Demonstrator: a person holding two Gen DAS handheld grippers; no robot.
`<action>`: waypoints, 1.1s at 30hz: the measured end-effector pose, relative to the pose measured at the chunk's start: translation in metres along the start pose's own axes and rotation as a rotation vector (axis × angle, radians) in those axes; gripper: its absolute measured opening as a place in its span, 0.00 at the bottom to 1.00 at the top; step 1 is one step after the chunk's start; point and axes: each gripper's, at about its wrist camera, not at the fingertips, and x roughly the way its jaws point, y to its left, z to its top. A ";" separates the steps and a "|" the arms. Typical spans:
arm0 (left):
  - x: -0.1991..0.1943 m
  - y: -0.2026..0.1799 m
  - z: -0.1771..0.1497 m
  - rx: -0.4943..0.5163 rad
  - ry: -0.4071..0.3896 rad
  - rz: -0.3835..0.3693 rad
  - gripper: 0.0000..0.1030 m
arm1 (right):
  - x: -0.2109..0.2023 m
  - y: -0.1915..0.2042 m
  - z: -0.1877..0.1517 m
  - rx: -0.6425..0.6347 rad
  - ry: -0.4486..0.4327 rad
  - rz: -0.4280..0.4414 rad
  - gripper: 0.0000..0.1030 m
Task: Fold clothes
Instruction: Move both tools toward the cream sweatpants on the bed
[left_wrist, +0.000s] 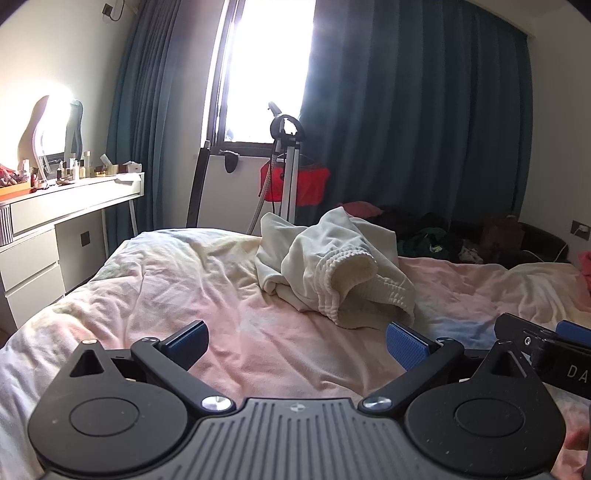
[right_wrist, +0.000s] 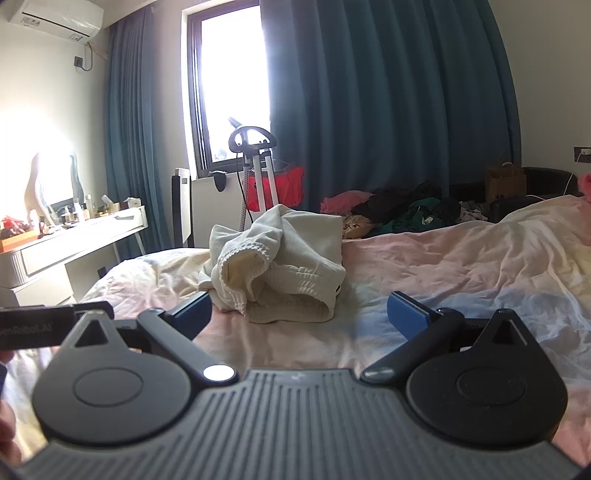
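A crumpled cream-white garment with a ribbed elastic opening lies in a heap on the bed. It also shows in the right wrist view on the bed. My left gripper is open and empty, low over the sheet, a short way in front of the garment. My right gripper is open and empty, just short of the garment's near edge. The right gripper also shows at the right edge of the left wrist view.
A white dressing table with bottles stands at the left. A garment steamer stand and a red cloth are behind the bed by the window. A pile of dark and pink clothes lies at the back right.
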 end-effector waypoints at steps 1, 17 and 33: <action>0.000 0.001 0.000 -0.003 0.002 -0.001 1.00 | 0.000 0.000 -0.001 -0.001 0.005 0.001 1.00; 0.005 0.017 -0.006 -0.051 0.028 -0.001 1.00 | 0.002 0.000 -0.001 0.017 -0.003 0.002 1.00; -0.015 0.009 -0.010 -0.041 0.001 0.075 1.00 | -0.015 -0.018 0.018 0.091 -0.023 0.048 1.00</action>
